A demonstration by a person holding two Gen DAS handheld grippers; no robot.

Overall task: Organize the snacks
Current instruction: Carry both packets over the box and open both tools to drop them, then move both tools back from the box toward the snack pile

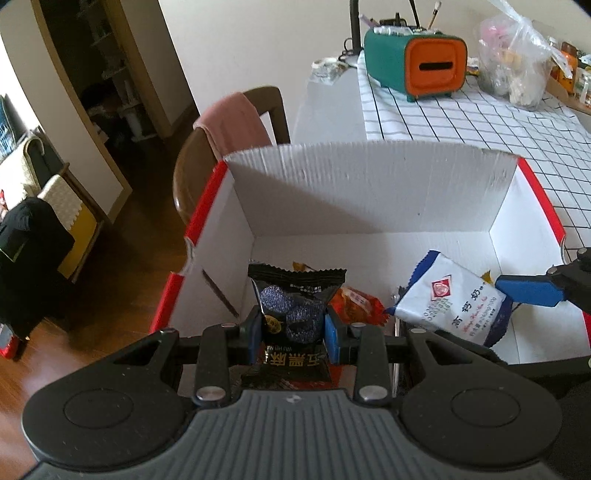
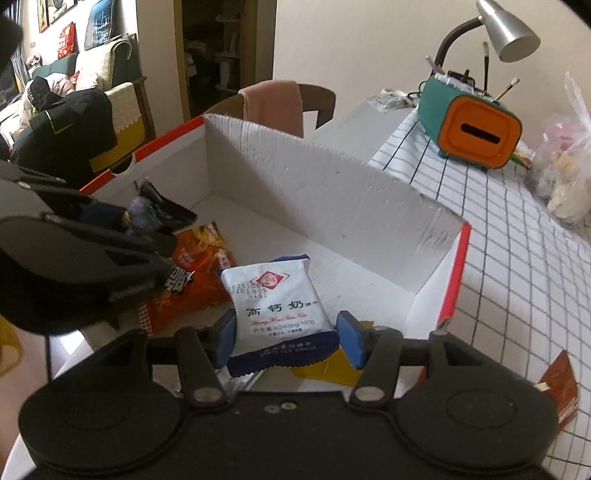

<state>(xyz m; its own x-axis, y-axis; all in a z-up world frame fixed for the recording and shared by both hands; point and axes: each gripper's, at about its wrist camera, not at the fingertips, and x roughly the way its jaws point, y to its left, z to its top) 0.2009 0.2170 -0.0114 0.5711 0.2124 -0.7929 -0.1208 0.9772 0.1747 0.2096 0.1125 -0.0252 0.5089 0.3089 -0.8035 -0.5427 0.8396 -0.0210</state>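
Note:
A white cardboard box with red outer edges stands open on the table. My left gripper is shut on a black snack packet and holds it over the box's near left corner. The right gripper's blue pad presses the side of a white and blue packet. In the right wrist view my right gripper is shut on that white packet, tilted above the box floor. An orange snack bag lies inside, and a yellow packet lies under the white one. The left gripper holds the black packet at the far left.
A green and orange tissue holder stands behind the box on the checked cloth. A clear plastic bag sits at the back right, under a grey lamp. A chair with a pink cloth is beyond the box. A brown packet lies at the right.

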